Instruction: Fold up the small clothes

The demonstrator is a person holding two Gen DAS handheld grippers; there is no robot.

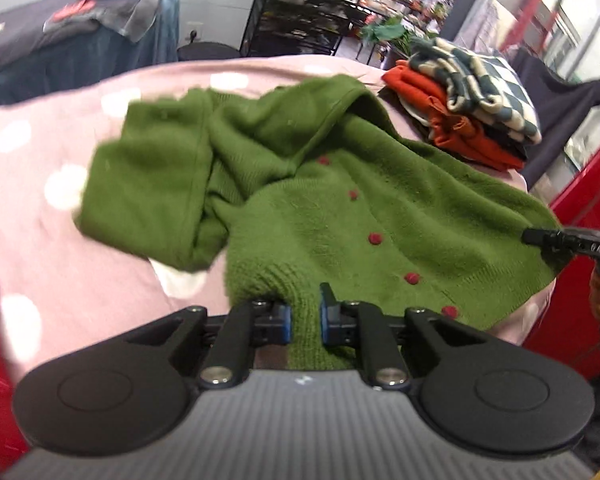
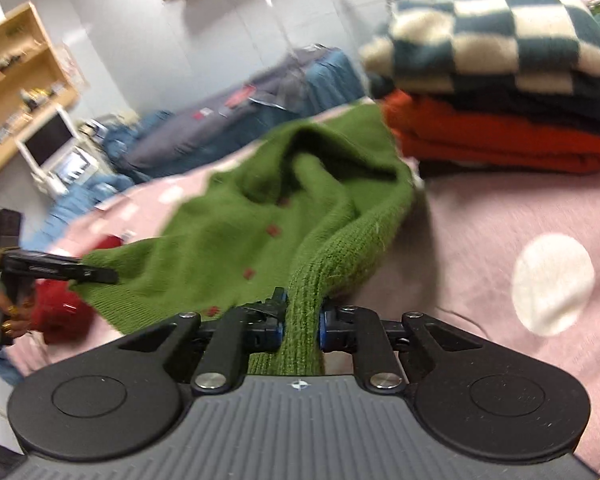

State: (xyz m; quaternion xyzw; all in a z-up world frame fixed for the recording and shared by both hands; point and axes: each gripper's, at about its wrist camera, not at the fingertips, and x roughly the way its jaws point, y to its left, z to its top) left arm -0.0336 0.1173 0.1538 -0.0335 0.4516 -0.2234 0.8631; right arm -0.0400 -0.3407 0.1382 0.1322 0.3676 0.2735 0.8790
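Observation:
A green knitted cardigan [image 1: 300, 208] with small red buttons lies rumpled on the pink spotted cloth [image 1: 40, 248]. My left gripper [image 1: 305, 316] is shut on its ribbed hem at one corner. My right gripper [image 2: 302, 320] is shut on the ribbed hem at the other corner, and the cardigan [image 2: 228, 240] stretches away from it. In the left wrist view the right gripper [image 1: 540, 240] shows at the cardigan's right edge. In the right wrist view the left gripper [image 2: 96, 274] shows at its left edge. A sleeve lies folded over at the far left.
A stack of folded clothes [image 1: 472, 108], orange below and a blue-and-cream checked sweater [image 2: 496, 36] on top, stands at the far right of the cloth. A red object [image 2: 60, 312] sits by the table's left edge. Shelves and a covered table lie behind.

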